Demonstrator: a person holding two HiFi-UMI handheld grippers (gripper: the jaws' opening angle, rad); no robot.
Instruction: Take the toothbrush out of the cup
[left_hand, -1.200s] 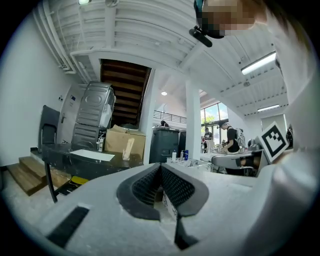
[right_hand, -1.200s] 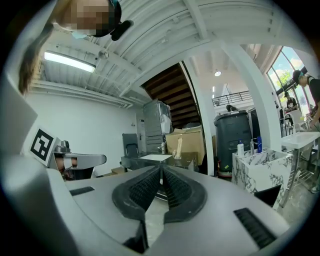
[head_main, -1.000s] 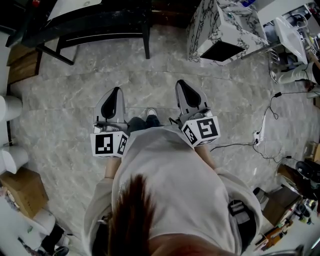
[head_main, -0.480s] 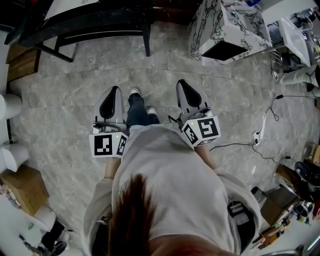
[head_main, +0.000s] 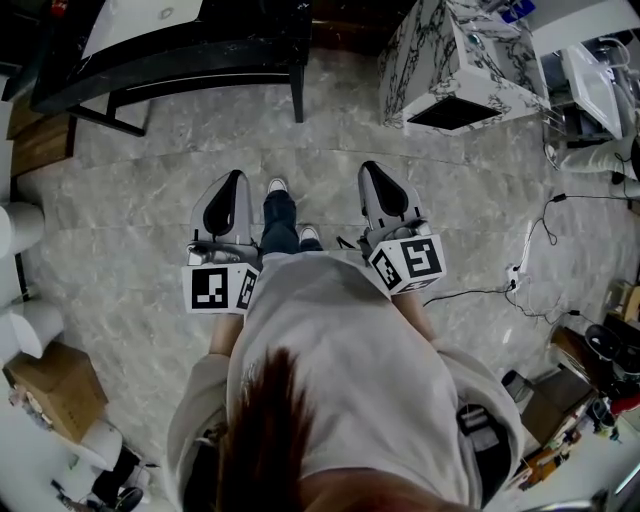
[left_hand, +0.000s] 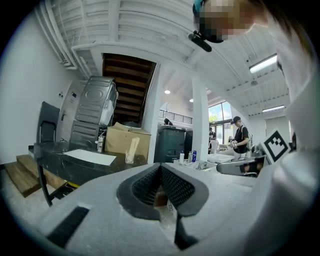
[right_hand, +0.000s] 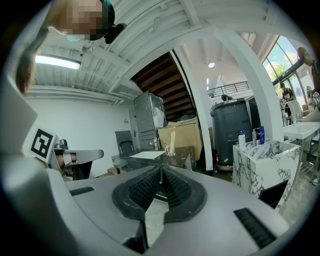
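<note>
Position: the person stands on the grey tiled floor (head_main: 130, 250), well short of the dark counter (head_main: 180, 55), which lies at about 11 o'clock from both tools in the head view.

Task item: the toothbrush (left_hand: 133, 146) stands in a clear cup (left_hand: 129, 158) on that counter, just beside a white sheet (left_hand: 92, 156). Its long axis is close to upright, head end up, leaning slightly against the cup rim.

Left hand-held gripper (left_hand: 160, 167): jaws together at the tips, nothing between the pads. It points level, and the cup sits at about 11 o'clock from its tips, well apart.

Right hand-held gripper (right_hand: 161, 172): jaws likewise closed and empty. In its own view the cup (right_hand: 170, 149) and toothbrush (right_hand: 173, 134) sit at about 12 o'clock, almost straight above the tips, so this tool is aimed more squarely at the target.

Judgement: neither tool is within reach. The left one stands on the counter's side and is probably a little nearer. The coming move calls for closing the gap, opening one pair of jaws, and taking the handle from above the rim.

Writing: only black-and-white square markers on the gripper cubes, with no legible text. Bottles (right_hand: 242, 140) on the marble cabinet (right_hand: 262, 167) at 3 o'clock carry labels too small to read. The cardboard box (left_hand: 120, 141) behind the cup shows no readable print.
</note>
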